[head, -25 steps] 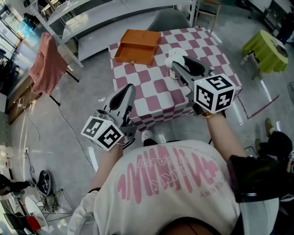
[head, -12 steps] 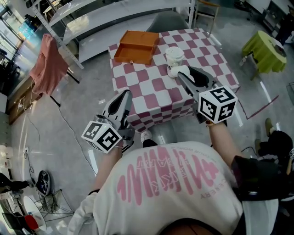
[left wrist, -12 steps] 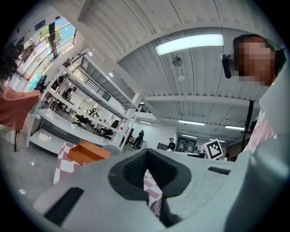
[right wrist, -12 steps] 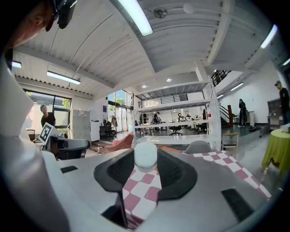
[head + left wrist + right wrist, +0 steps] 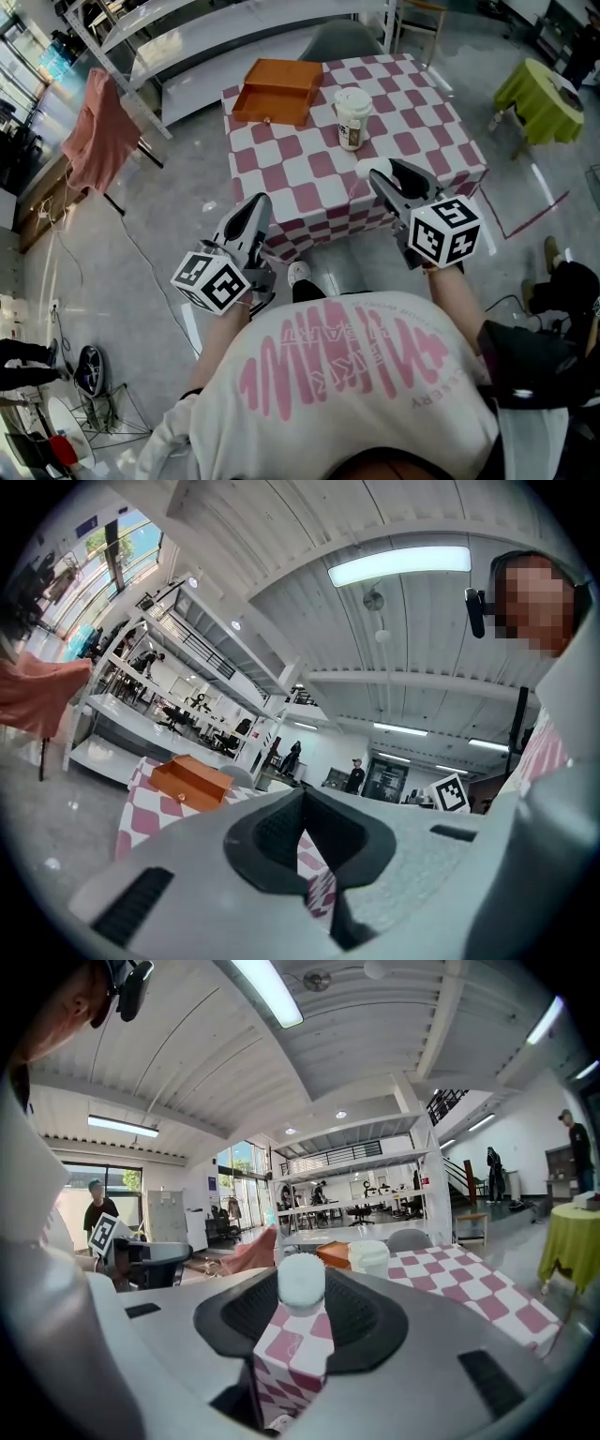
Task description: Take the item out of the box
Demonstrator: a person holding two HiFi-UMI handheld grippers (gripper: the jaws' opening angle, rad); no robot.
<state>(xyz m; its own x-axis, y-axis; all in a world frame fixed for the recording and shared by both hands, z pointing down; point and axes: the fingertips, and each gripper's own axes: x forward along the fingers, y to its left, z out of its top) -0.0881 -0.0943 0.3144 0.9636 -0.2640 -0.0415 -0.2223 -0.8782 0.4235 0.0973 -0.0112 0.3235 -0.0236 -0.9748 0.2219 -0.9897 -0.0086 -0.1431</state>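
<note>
Your right gripper is clamped on the white item, a small round-topped piece pinched right at the jaw tips. In the right gripper view it sits squarely between the dark pads, and the check pattern of the cloth shows below it.

That item is out of the orange box and well apart from it. It hangs over the near part of the checked table, close to the front edge, while the box sits open at the far left corner.

A lidded paper cup stands upright just to the right of the box, between the box and your right gripper.

Your left gripper is off the near left side of the table. It carries nothing, its jaws drawn together at the tips, and only a sliver of tablecloth shows through behind them in the left gripper view.

A pink cloth hangs on a rack off to the left.
</note>
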